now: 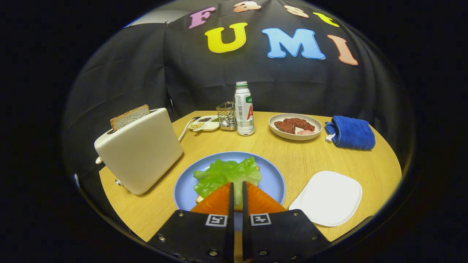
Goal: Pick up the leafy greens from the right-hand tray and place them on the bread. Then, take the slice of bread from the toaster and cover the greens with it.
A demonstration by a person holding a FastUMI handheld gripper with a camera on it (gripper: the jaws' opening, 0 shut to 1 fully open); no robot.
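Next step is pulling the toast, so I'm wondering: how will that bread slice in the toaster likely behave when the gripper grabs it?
The bread slice stands upright, its top clear of the toaster slot, so it probably holds stiff. It looks thin and porous, likely light, and may crumble under a hard pinch. The gripper sits nearly closed over the leafy greens.

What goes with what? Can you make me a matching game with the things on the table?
Things:
1. lettuce
2. bread slice
3. blue cloth
4. white tray

Places:
A. beside the dish of meat, far from the toaster
B. sticking up out of the toaster
C. bare, right next to the blue plate
D. lying on the bread on the blue plate, just ahead of the gripper, whose fingers are nearly closed

Pairs: 1-D, 2-B, 3-A, 4-C
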